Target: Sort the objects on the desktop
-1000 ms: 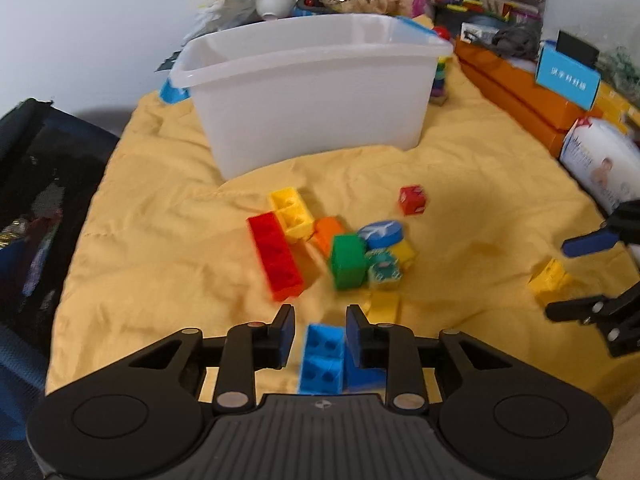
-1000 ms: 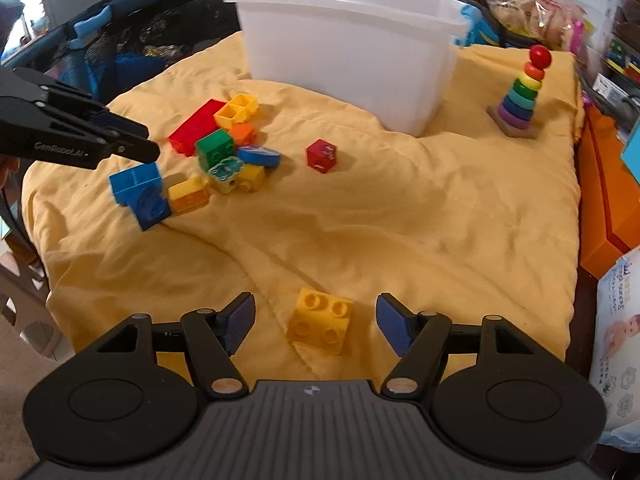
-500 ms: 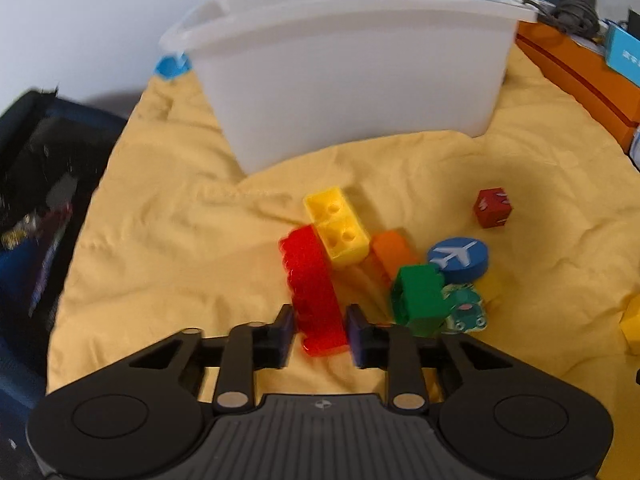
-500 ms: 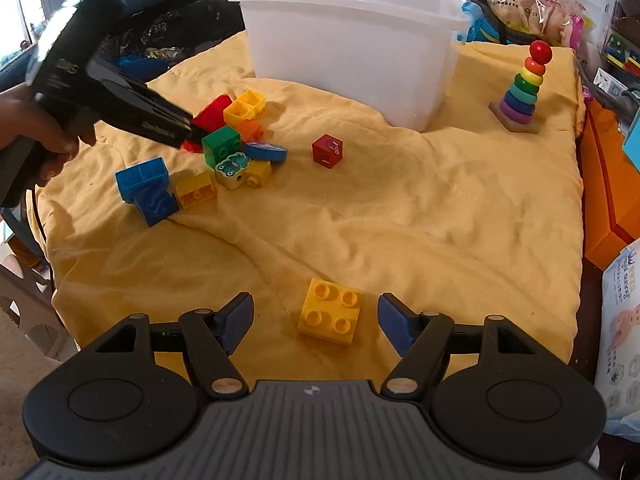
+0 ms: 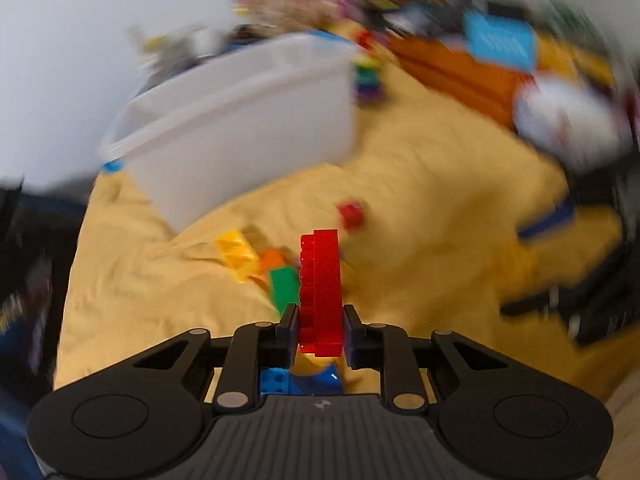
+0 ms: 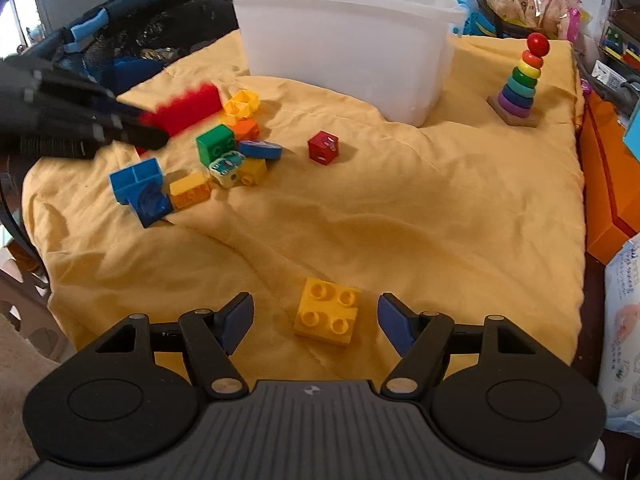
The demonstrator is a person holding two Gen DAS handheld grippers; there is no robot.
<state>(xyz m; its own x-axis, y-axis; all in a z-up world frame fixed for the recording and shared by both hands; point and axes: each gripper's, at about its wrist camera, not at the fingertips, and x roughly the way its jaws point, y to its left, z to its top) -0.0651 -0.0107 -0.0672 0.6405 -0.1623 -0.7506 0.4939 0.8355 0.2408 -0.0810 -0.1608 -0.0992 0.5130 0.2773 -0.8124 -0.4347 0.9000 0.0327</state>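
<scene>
Writing is unreadable anywhere, while the left gripper (image 5: 320, 330), jaws just closed, clamps the long red brick (image 5: 320, 292) and the right gripper (image 6: 316, 320) gapes around a yellow brick (image 6: 326, 312).

The long red brick (image 5: 321, 292) is standing on edge, studs facing nine o'clock, pinched at its near end and lifted off the yellow cloth (image 6: 400, 216). At ten o'clock from it the white bin (image 6: 344, 40) is sitting upright. The loose bricks (image 6: 224, 160) are lying clustered beneath, a red cube (image 6: 323, 147) at three o'clock of them.
</scene>
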